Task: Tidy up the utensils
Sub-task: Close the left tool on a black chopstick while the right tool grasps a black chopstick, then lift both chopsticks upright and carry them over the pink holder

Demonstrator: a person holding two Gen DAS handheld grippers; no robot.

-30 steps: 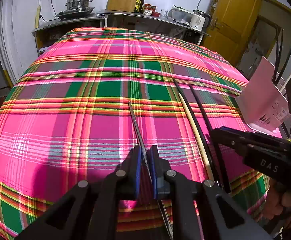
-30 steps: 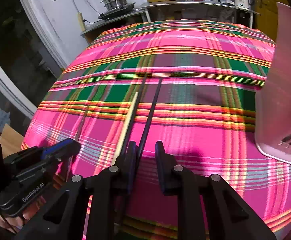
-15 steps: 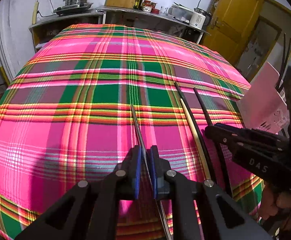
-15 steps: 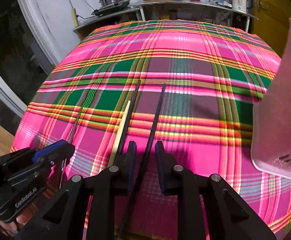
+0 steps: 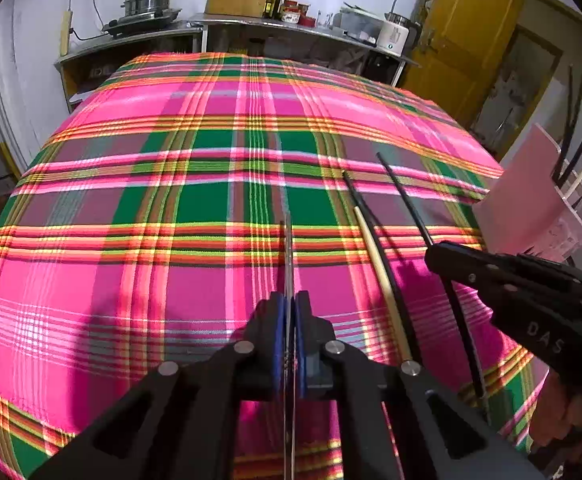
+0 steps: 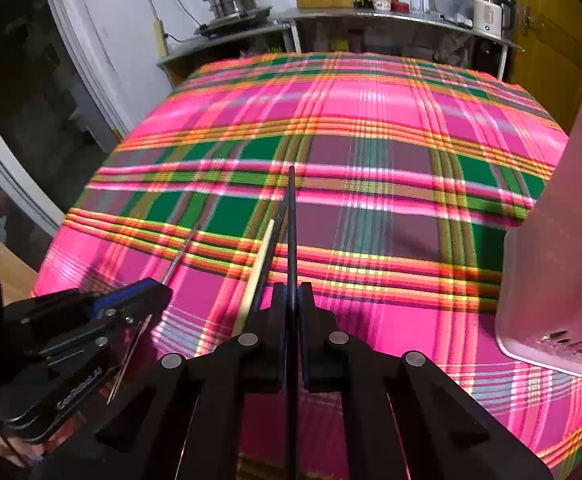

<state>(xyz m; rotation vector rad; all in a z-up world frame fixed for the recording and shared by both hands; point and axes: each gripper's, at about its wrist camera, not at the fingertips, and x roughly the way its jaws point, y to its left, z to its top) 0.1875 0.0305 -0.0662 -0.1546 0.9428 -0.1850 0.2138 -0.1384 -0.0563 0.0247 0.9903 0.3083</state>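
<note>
You hold a metal chopstick in the left gripper and a black chopstick in the right gripper. Several already stand in the pink holder; two more lie on the worktop.

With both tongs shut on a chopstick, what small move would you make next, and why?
Probably lift the right tongs slightly: they grip the black chopstick, the pink holder stands just to their right, and a beige chopstick lies alongside.
</note>
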